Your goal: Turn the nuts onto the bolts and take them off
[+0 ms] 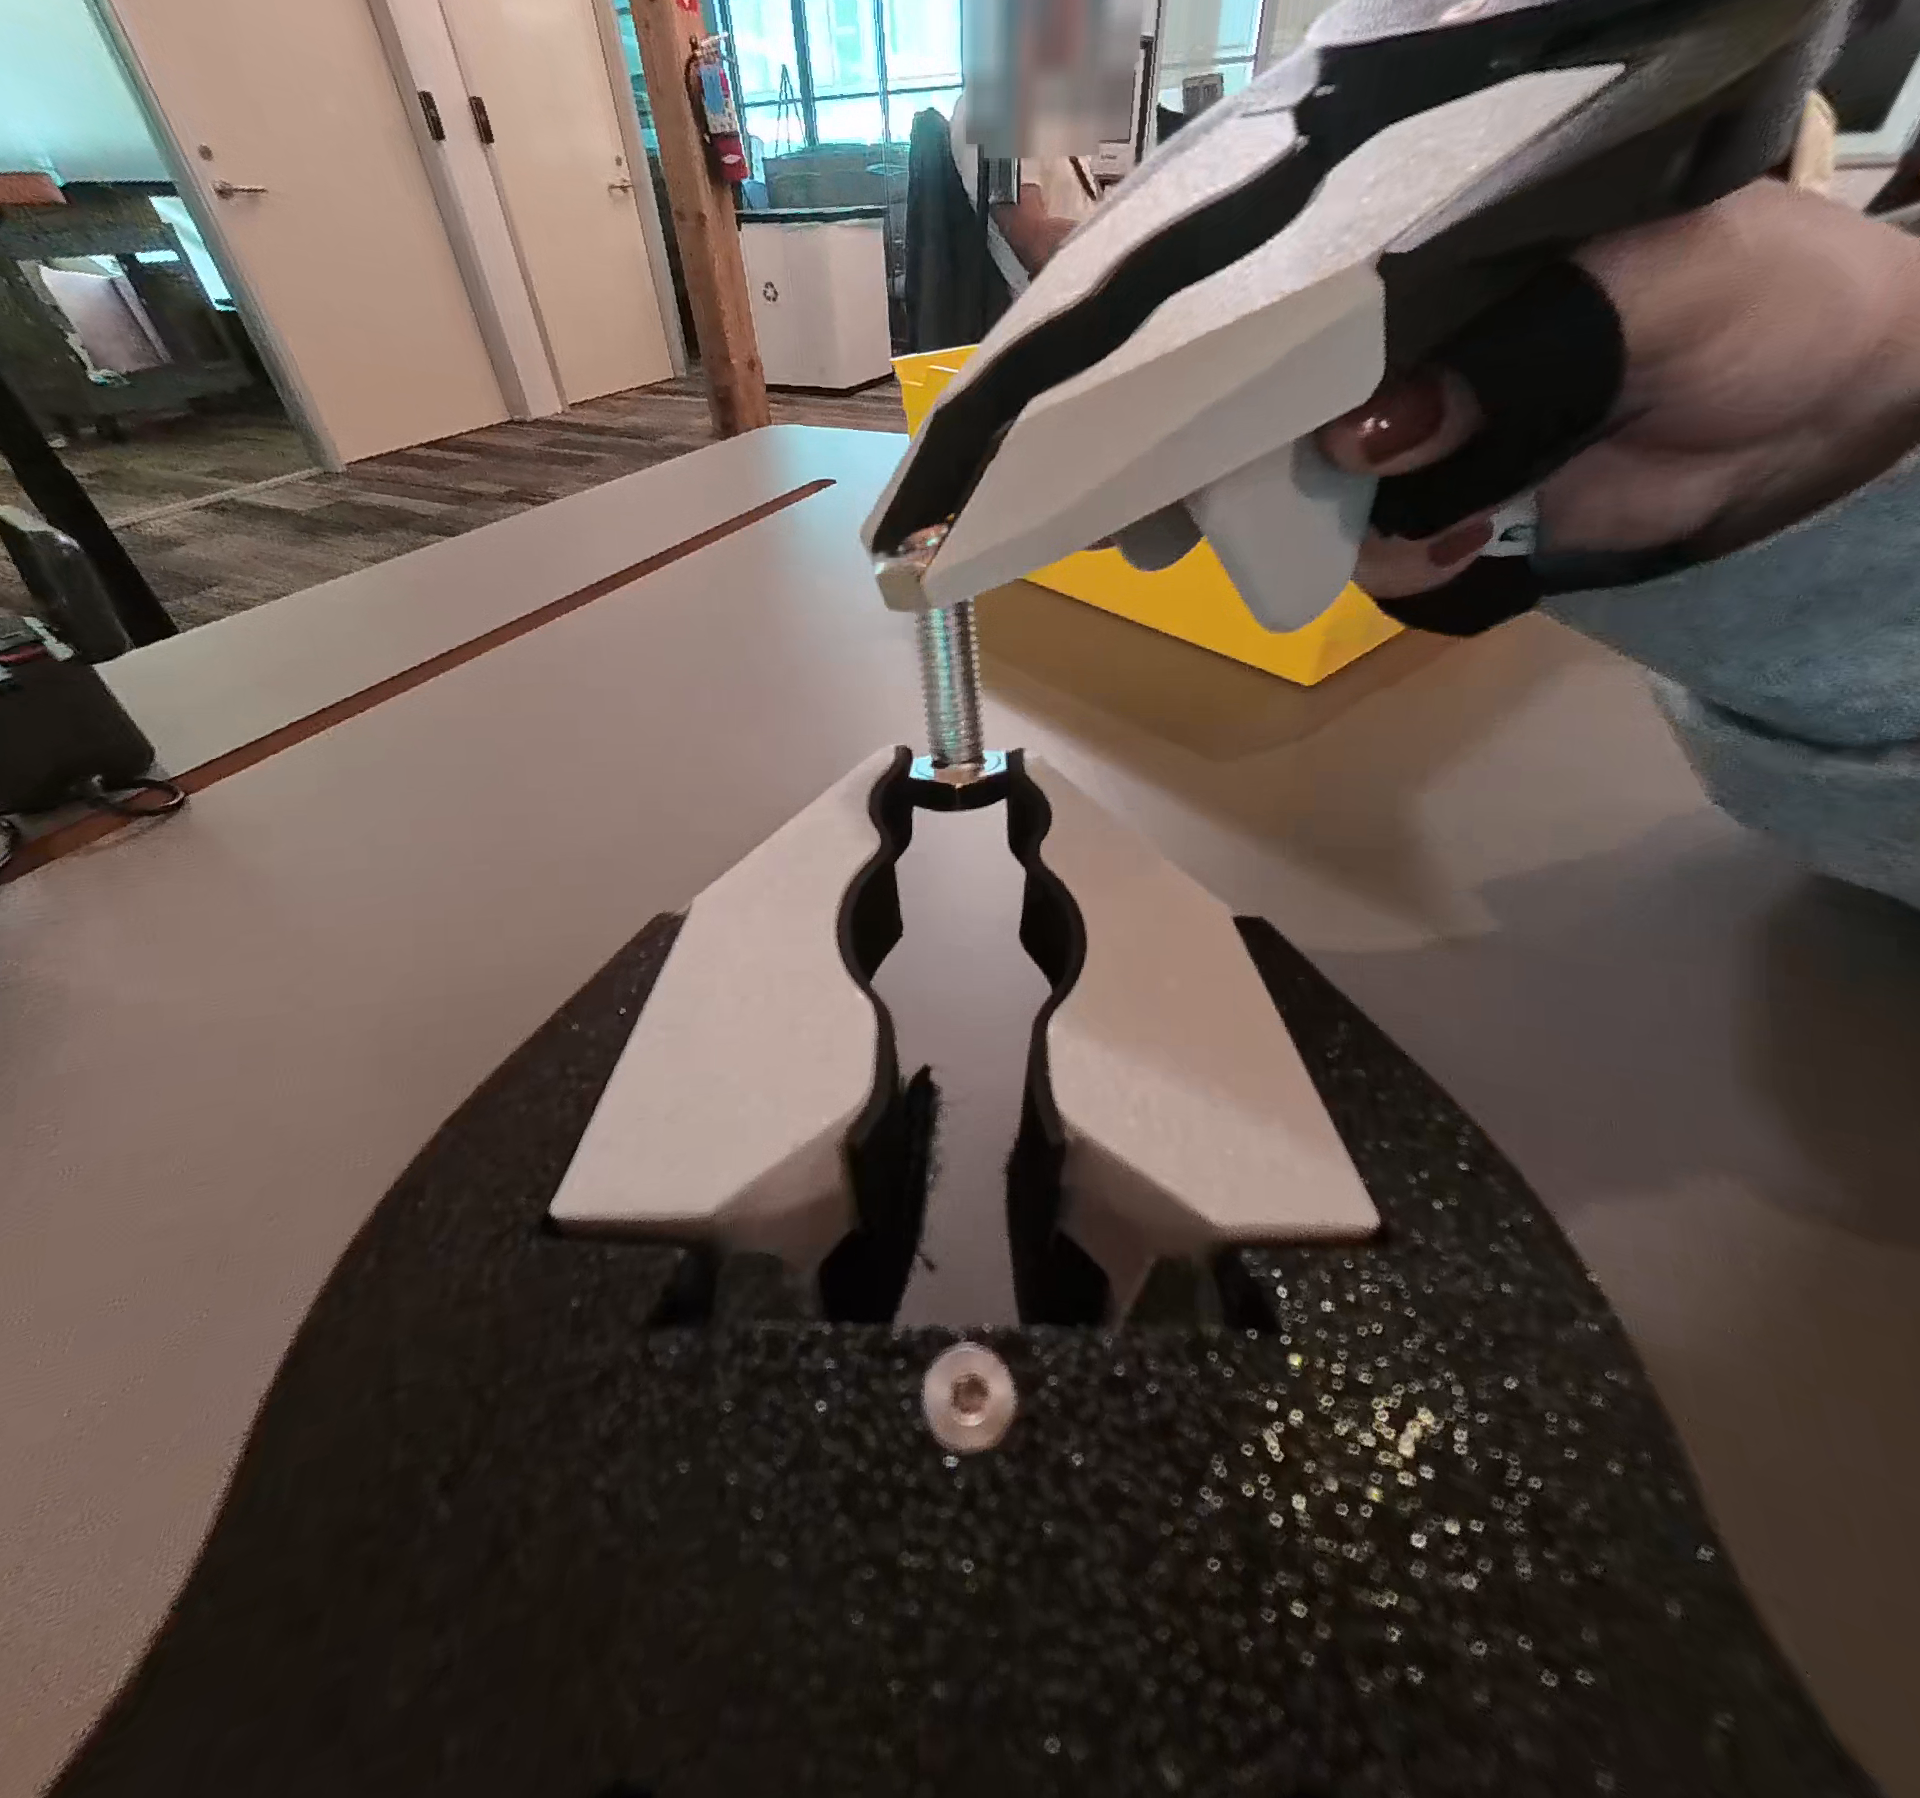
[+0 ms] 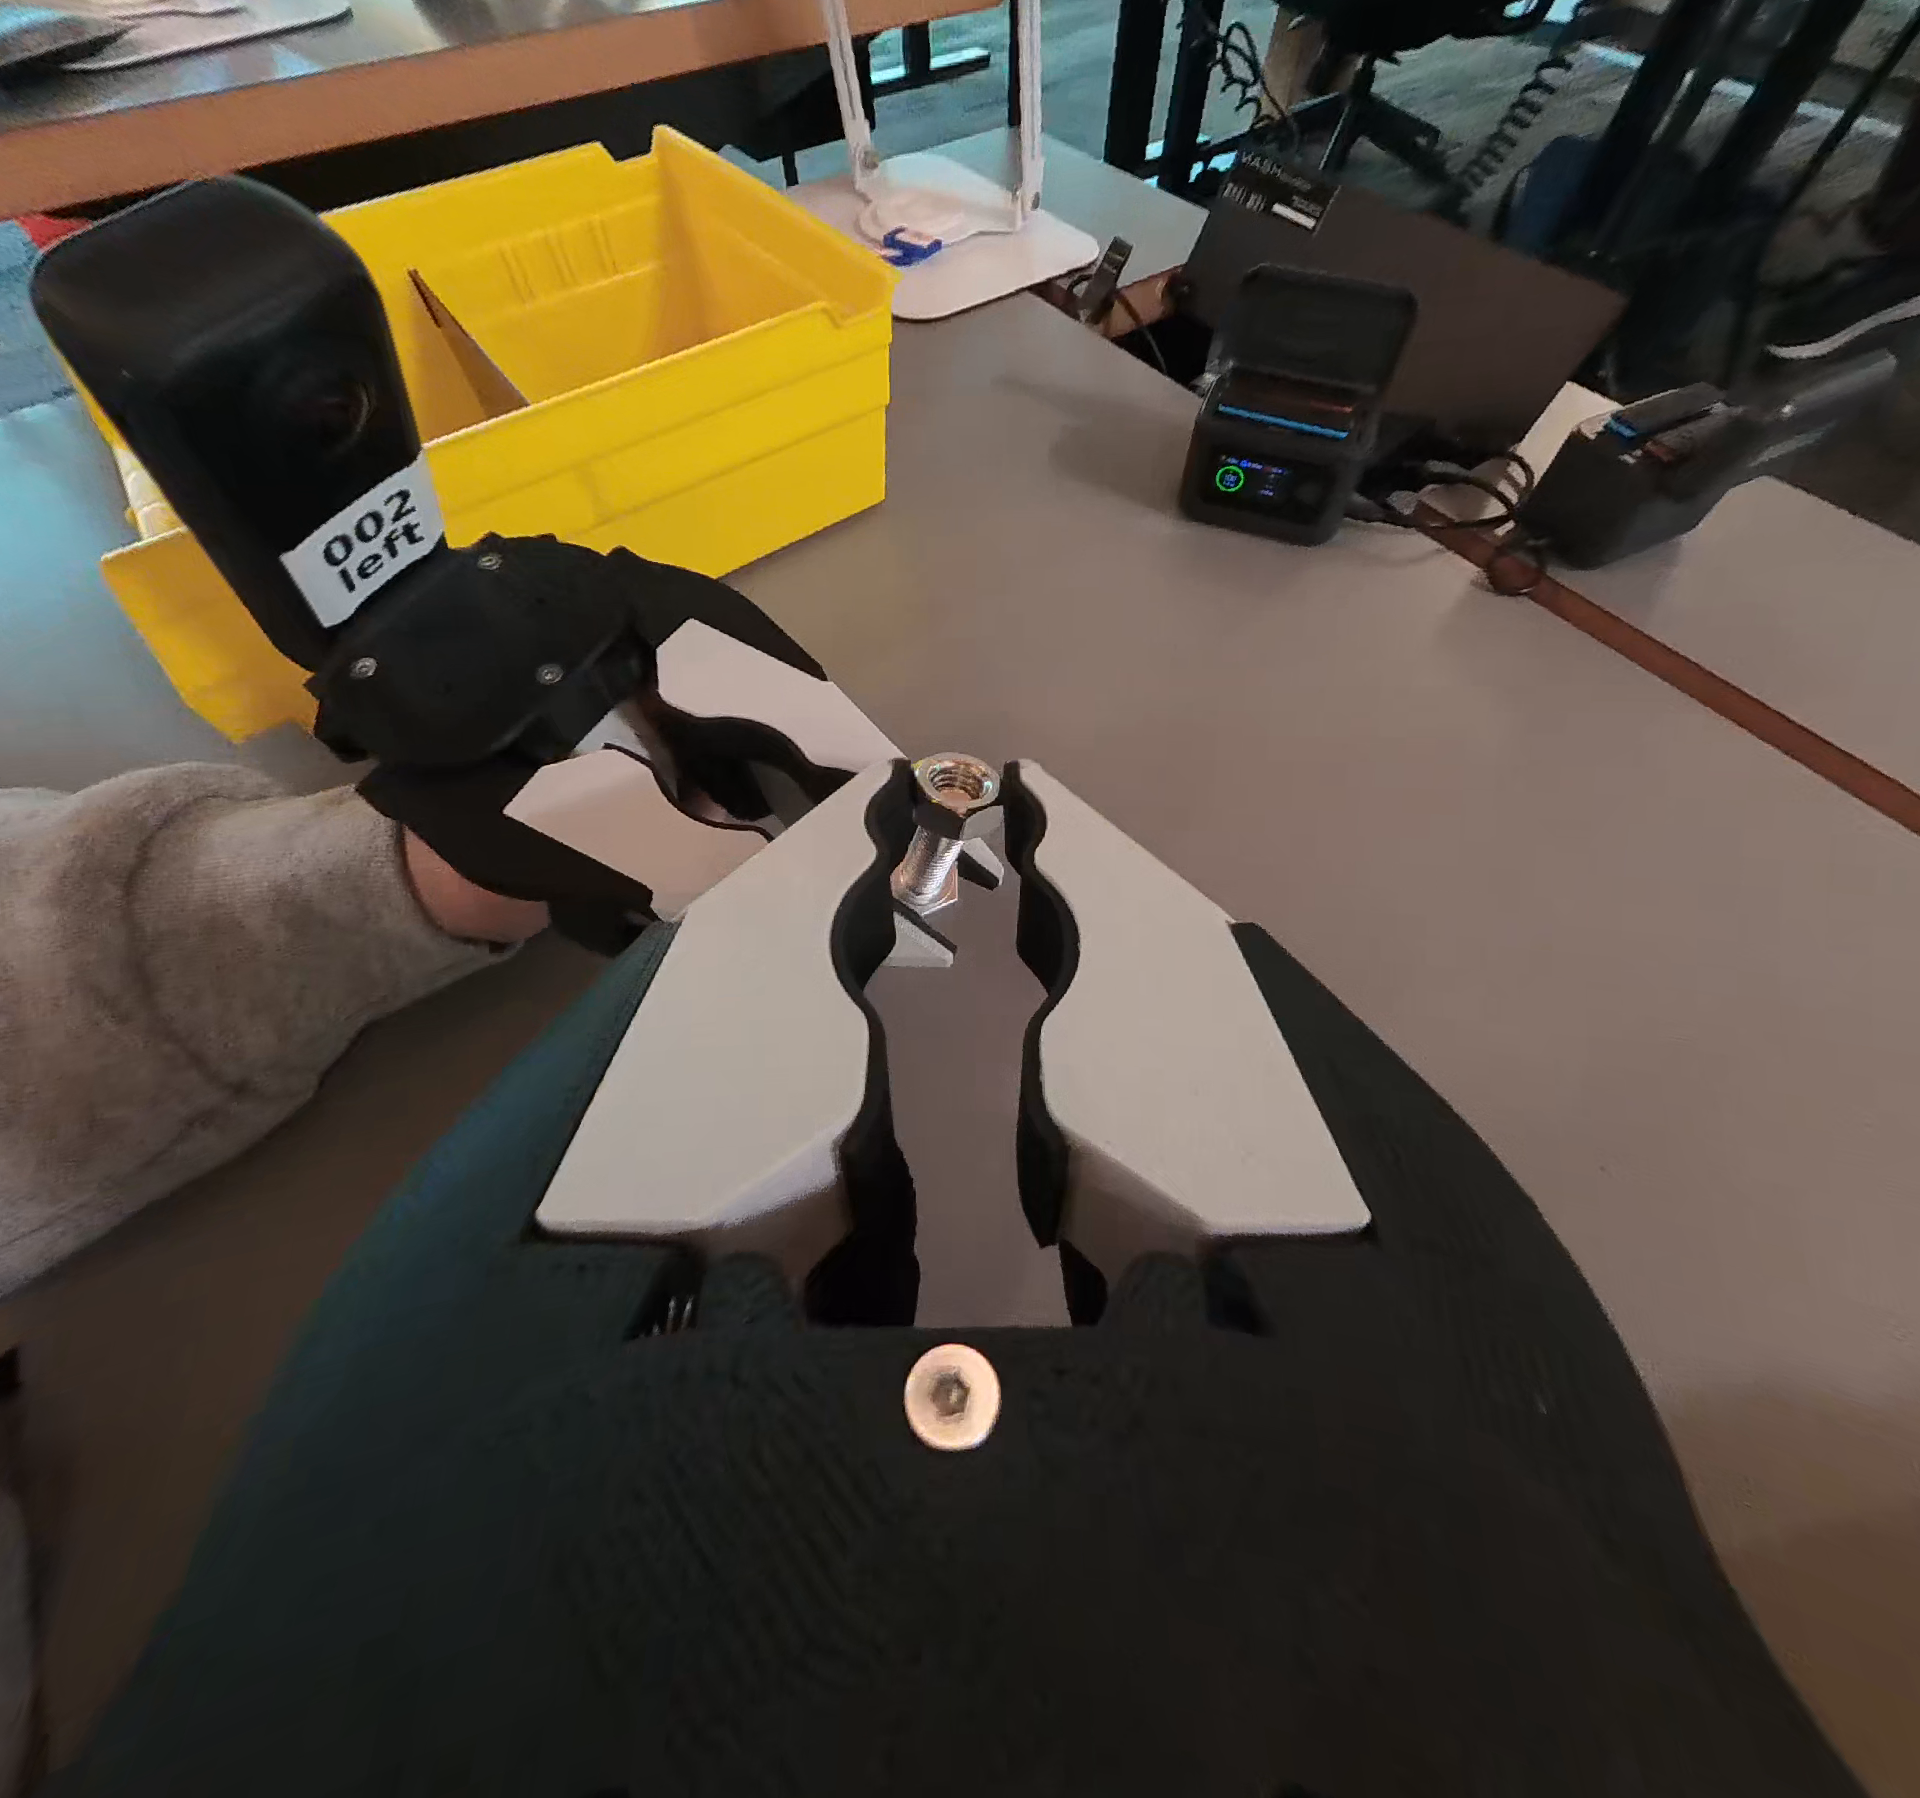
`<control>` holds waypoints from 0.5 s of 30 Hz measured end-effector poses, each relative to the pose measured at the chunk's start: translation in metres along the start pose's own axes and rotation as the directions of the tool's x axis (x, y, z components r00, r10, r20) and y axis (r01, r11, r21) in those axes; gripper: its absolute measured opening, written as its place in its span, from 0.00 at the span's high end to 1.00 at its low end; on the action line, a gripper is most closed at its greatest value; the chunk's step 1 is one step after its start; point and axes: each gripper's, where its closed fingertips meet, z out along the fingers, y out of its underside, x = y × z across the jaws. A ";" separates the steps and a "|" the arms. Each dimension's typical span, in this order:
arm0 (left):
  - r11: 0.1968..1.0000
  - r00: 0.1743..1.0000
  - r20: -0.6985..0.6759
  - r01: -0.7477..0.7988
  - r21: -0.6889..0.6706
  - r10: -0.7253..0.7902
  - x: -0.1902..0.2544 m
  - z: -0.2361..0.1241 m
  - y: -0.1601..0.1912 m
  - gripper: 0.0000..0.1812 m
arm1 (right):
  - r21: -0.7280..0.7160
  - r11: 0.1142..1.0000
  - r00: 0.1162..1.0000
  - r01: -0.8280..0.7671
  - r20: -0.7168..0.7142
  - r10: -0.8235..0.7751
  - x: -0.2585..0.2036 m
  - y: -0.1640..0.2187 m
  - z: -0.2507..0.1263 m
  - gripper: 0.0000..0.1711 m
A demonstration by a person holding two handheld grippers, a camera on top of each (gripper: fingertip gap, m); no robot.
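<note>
**Bolt held upright between two grippers, nut at its top end**

The bolt (image 1: 951, 683) stands roughly upright above the grey table (image 1: 520, 761), and everything here is placed against it. At its lower end, the left gripper (image 1: 958, 780) is clenched on the hexagonal head, its white fingers (image 1: 769, 1000) narrowed to a small gap with the head seated between the black-lined tips. At its upper end, the right gripper (image 2: 954, 784) comes down from above and to the right, clamped on the nut (image 2: 954, 782), whose threaded bore shows open from the right wrist view. The nut seems to sit at the very tip of the threads, though how far it is engaged is hard to judge.

The right hand (image 1: 1662, 418), in a dark fingerless glove, wraps that gripper's handle up and right of the bolt. The left hand (image 2: 468, 901), in a grey sleeve, lies low on the table left of the bolt in the right wrist view.

Behind the bolt stands a yellow bin (image 2: 665, 460). Farther right of it, a small black device (image 2: 1288, 439) with a lit screen rests on the table.
</note>
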 end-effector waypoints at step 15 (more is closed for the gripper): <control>0.999 0.999 0.031 -0.015 0.039 0.014 -0.004 -0.003 -0.006 0.91 | 0.198 0.979 0.996 0.053 -0.075 -0.038 -0.003 -0.009 0.000 0.90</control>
